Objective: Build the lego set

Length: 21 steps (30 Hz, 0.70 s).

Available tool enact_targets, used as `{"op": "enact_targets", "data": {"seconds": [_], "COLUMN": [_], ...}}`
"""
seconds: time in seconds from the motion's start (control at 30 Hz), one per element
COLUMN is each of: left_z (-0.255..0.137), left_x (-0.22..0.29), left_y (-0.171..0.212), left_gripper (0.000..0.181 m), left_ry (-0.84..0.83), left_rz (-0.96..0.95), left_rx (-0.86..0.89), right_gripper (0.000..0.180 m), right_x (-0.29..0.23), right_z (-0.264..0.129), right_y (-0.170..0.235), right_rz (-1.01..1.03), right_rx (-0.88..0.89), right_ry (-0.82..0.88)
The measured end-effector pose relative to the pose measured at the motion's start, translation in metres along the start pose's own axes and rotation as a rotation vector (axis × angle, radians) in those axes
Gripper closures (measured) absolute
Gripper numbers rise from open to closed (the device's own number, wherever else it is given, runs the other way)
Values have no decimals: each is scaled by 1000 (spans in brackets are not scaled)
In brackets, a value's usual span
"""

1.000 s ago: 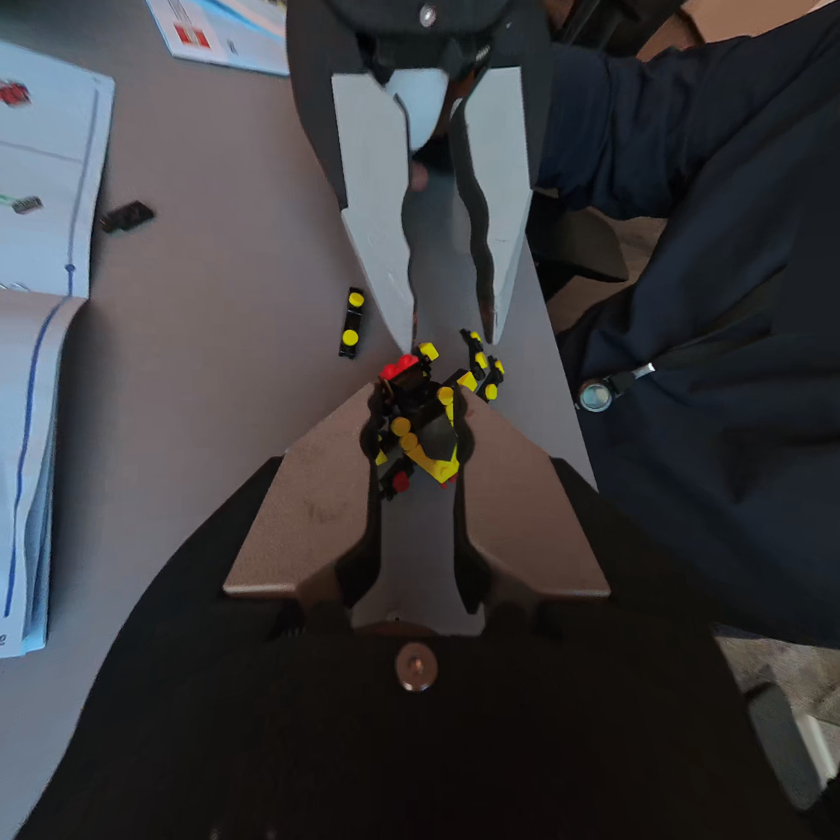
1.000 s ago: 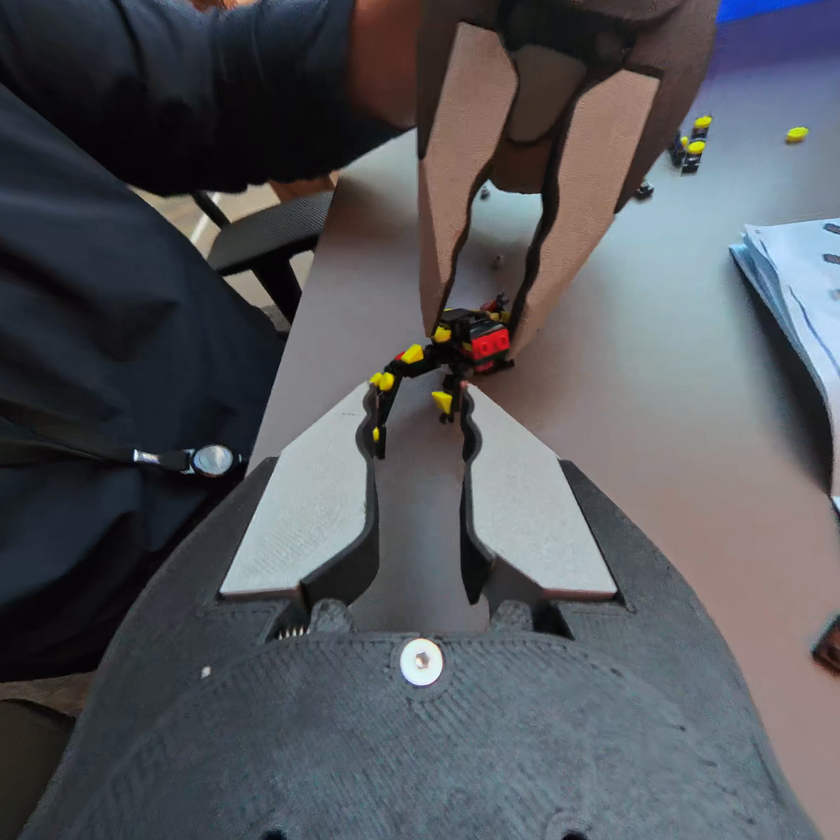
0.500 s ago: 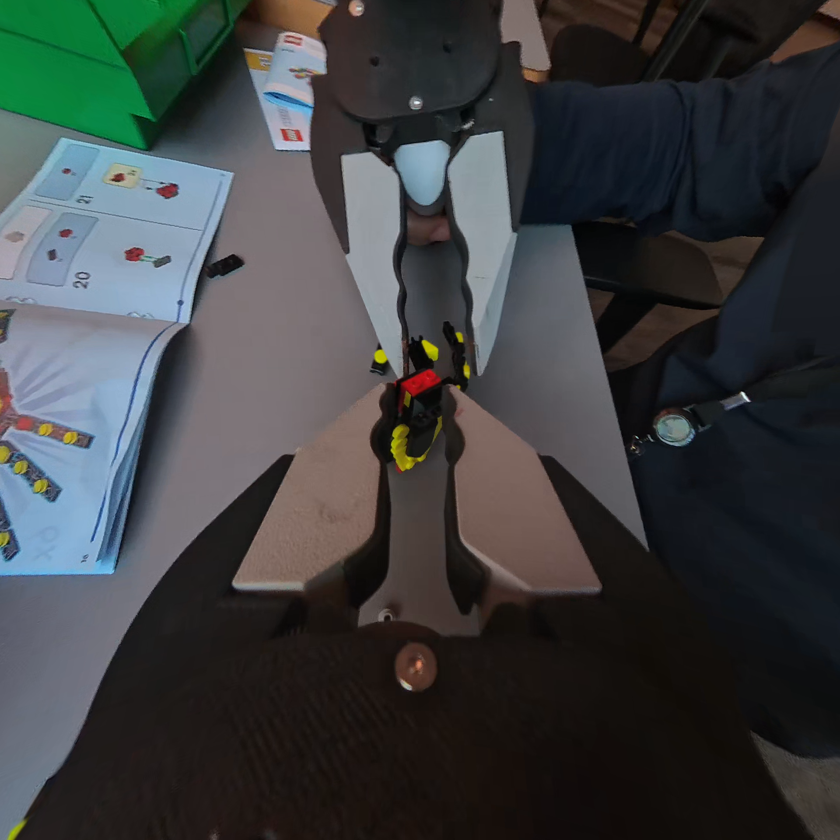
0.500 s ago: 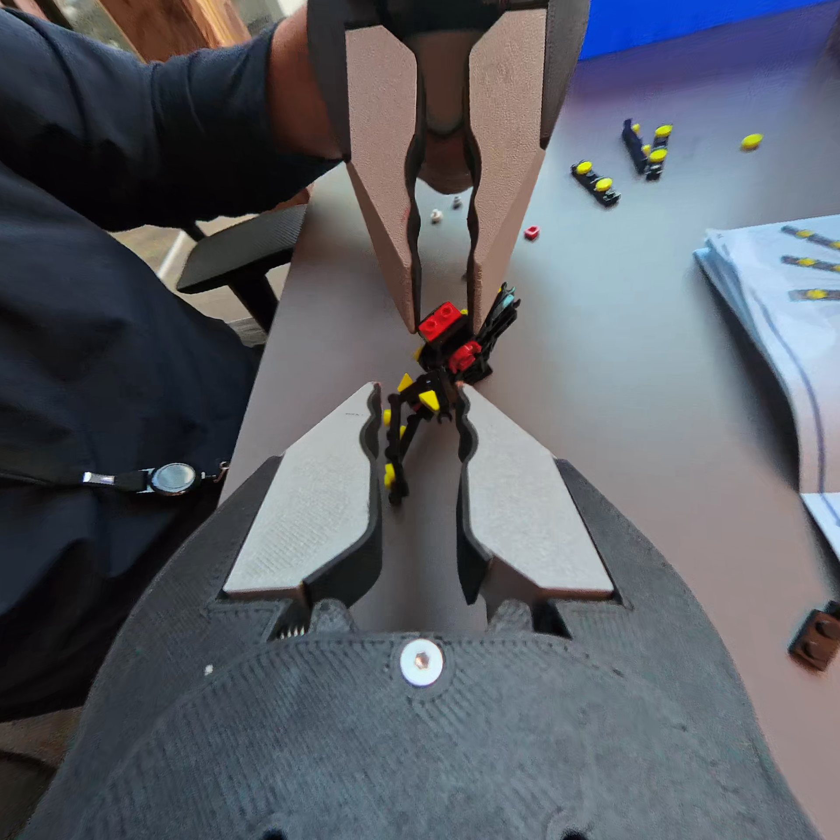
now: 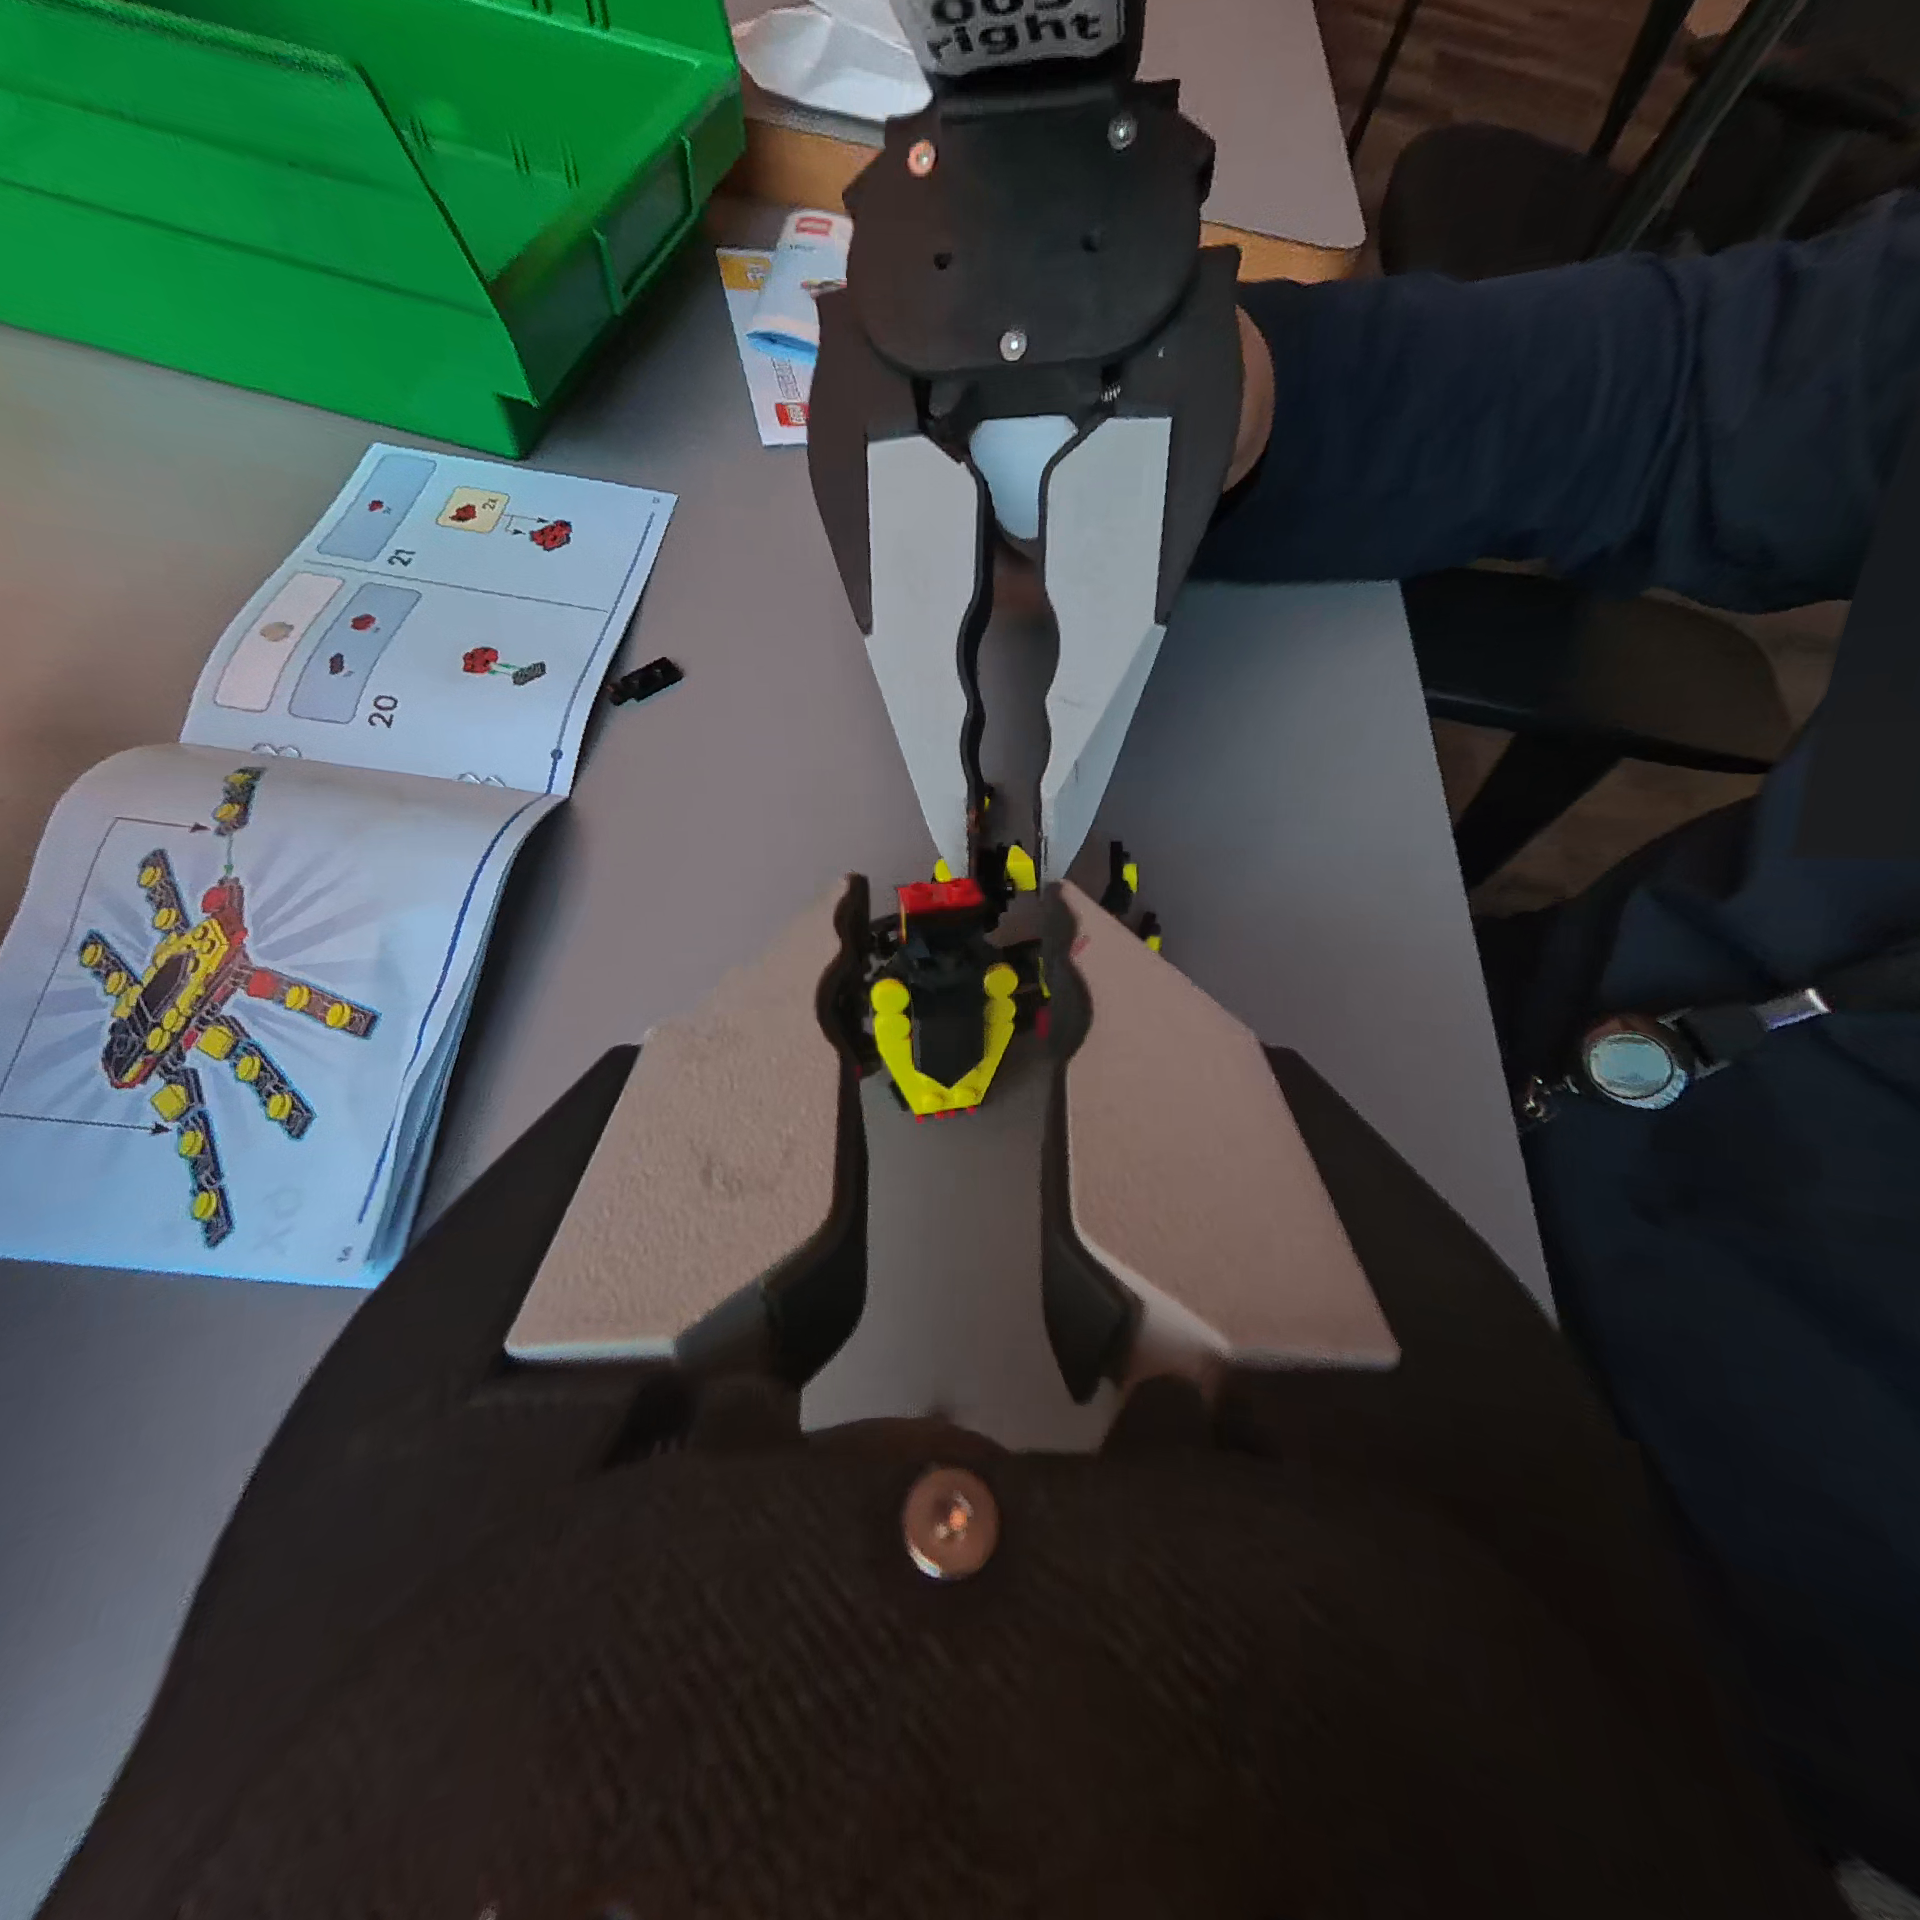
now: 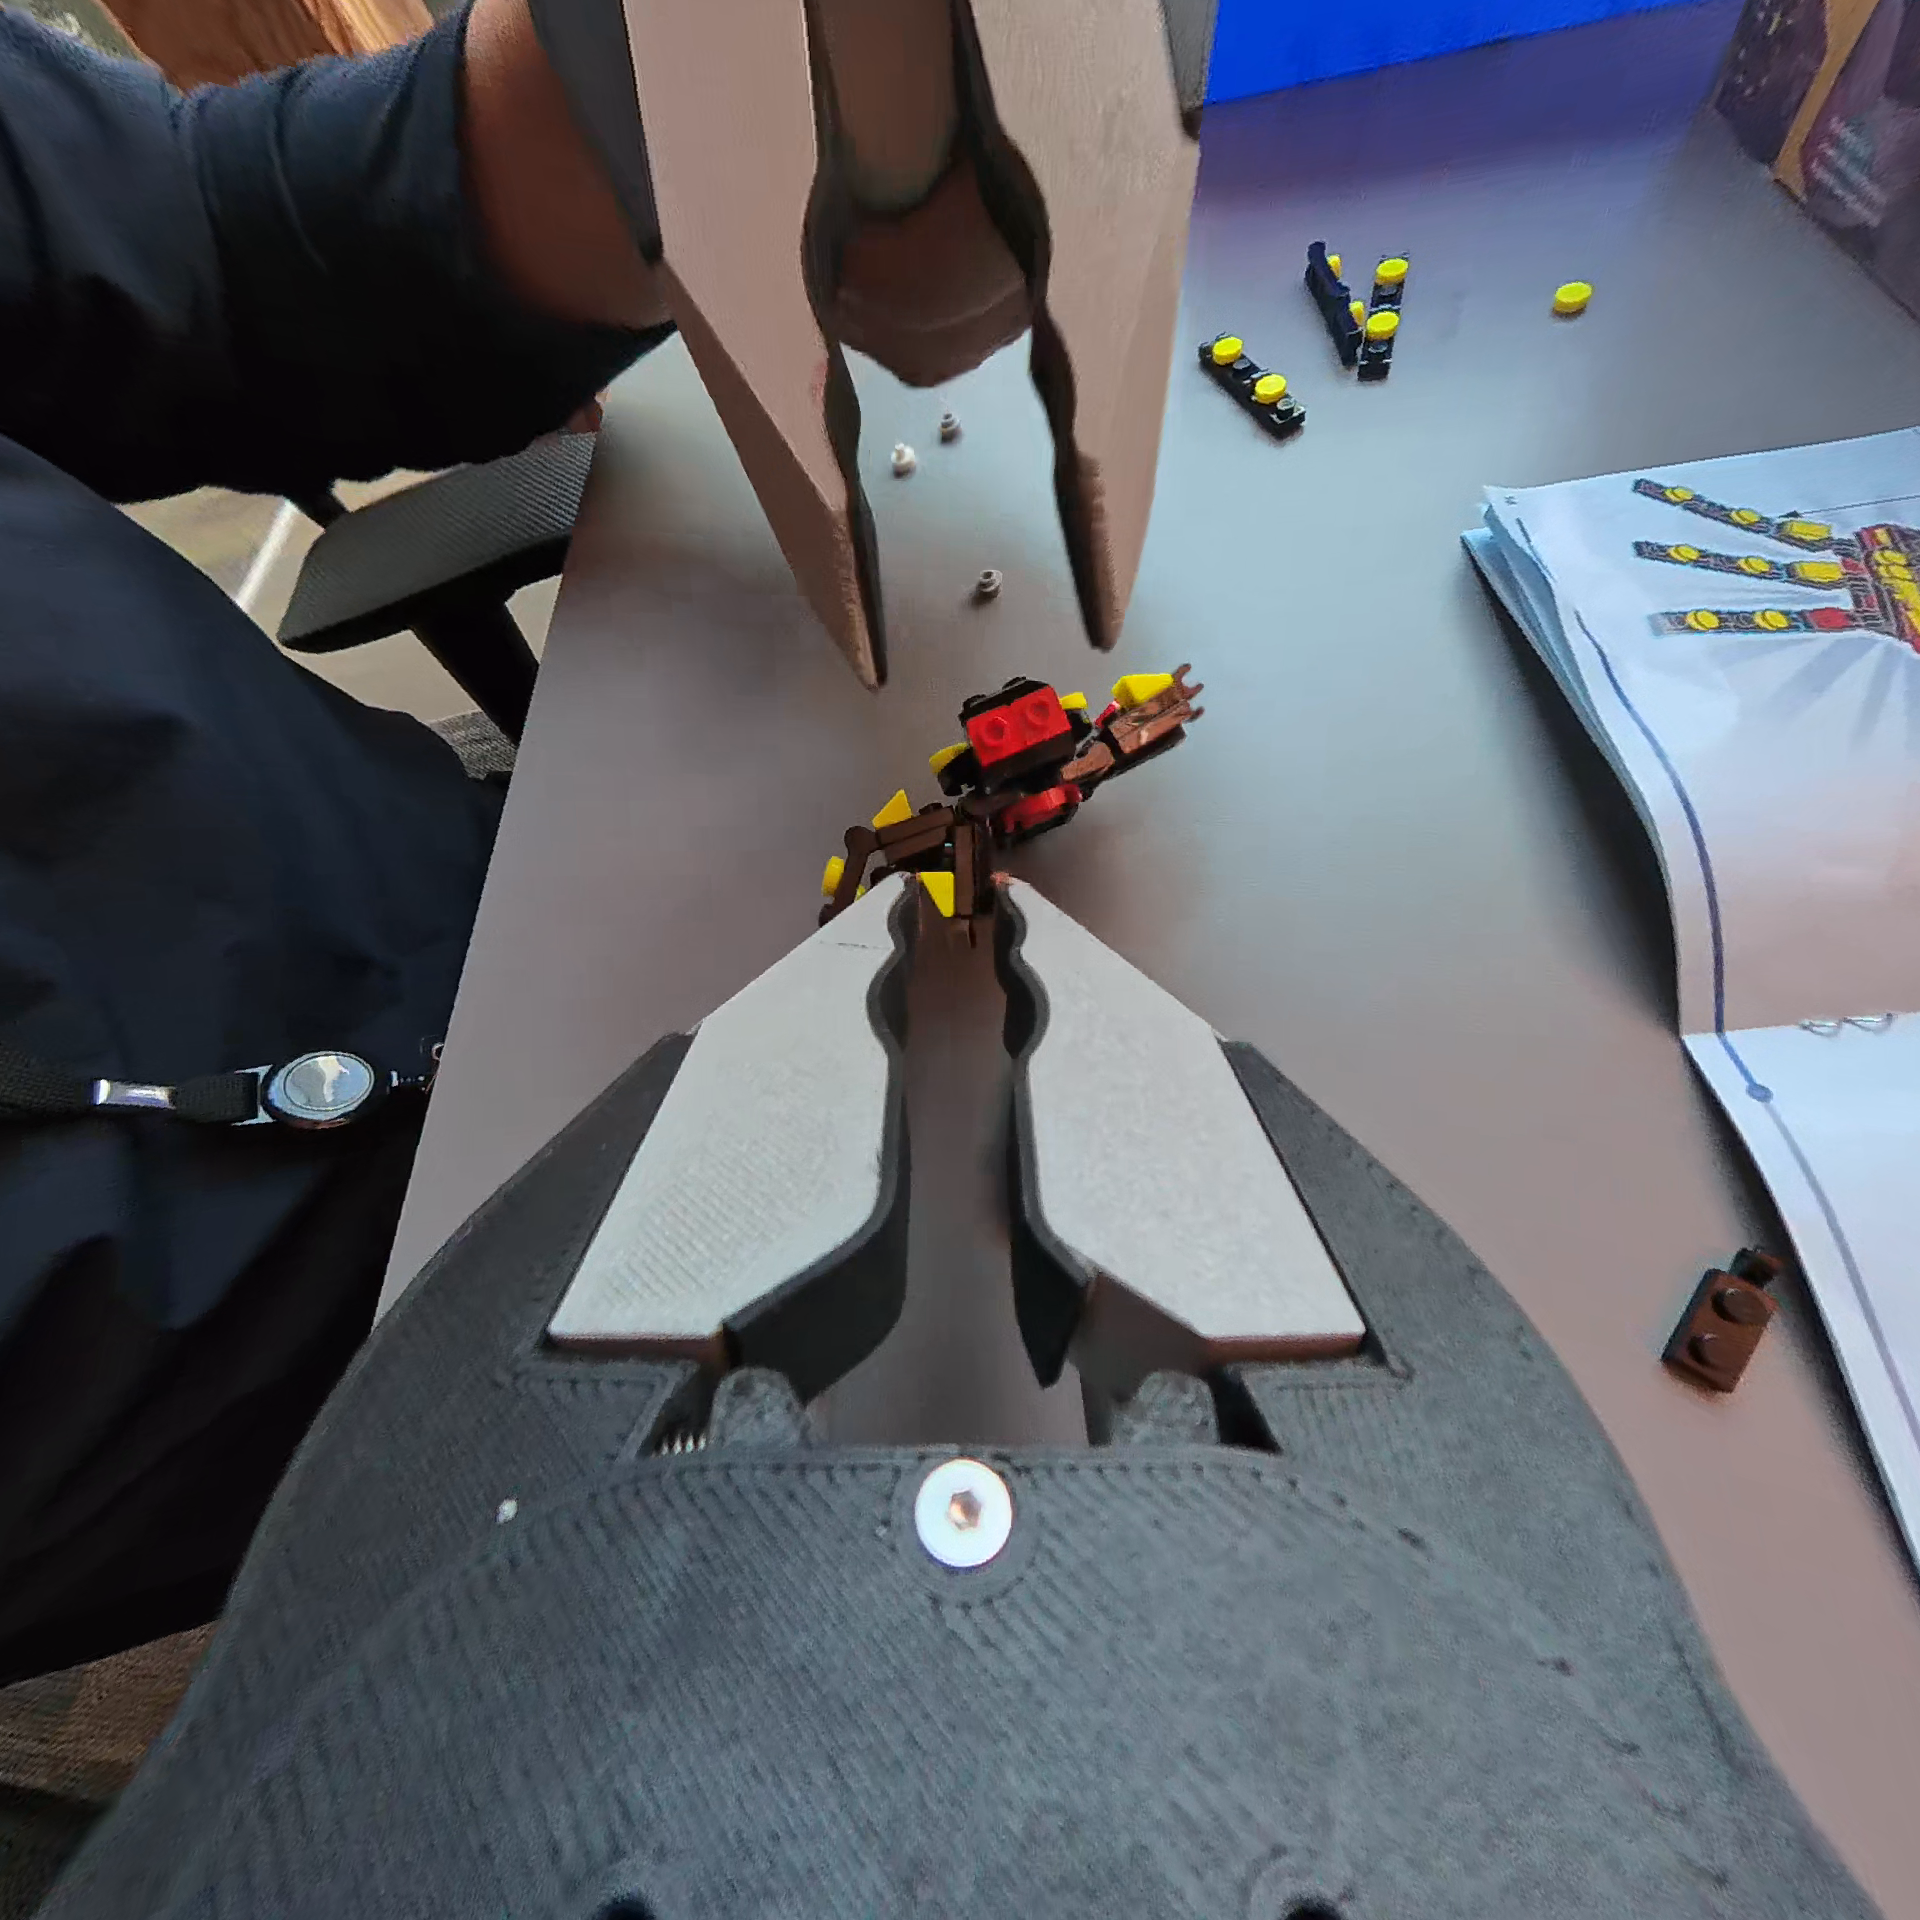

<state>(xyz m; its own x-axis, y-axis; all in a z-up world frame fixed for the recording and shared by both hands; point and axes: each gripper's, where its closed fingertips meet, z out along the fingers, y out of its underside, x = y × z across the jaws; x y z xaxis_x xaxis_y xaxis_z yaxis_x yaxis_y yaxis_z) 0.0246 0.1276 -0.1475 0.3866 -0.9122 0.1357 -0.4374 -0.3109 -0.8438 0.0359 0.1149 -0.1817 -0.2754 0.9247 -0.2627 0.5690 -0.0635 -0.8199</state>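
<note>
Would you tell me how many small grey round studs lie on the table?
3: two studs close together, one nearer the model, all framed by the left claw; more may be hidden.

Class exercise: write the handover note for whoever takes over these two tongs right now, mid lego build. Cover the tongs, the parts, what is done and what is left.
Left tongs: open, tips just off the lego model, gripping nothing.
Right tongs: shut on one of the model's legs.
Done: body with a red brick on top and some legs attached.
Left: black-and-yellow leg strips, a yellow stud and a dark plate lie loose on the table. The booklet lies open alongside.
</note>
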Motion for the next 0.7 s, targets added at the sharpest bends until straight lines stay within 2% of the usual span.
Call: {"op": "enact_targets", "data": {"seconds": [0.13,0.27,0.33,0.37,0.63,0.7], "left_z": [8,23,25,25,24,23], "left_x": [5,9,9,9,11,13], "left_y": [7,23,24,24,23,22], "left_gripper": [134,139,158,161,162,156], "left_ry": [57,128,162,168,152,149], "left_rz": [82,167,181,184,150,134], "left_rx": [-170,-346,-370,-372,-320,-308], "right_gripper": [171,171,170,171,171,171], "right_x": [-4,-8,-8,-9,-7,-6], "right_z": [0,-1,-1,-1,-4,-4], "right_y": [-2,-2,-2,-1,-1,-2], "right_rz": [-27,-47,-53,-56,-77,-90], "right_rx": [6,6,4,3,-4,-9], "right_ry": [-12,-24,-24,-25,-3,18]}}
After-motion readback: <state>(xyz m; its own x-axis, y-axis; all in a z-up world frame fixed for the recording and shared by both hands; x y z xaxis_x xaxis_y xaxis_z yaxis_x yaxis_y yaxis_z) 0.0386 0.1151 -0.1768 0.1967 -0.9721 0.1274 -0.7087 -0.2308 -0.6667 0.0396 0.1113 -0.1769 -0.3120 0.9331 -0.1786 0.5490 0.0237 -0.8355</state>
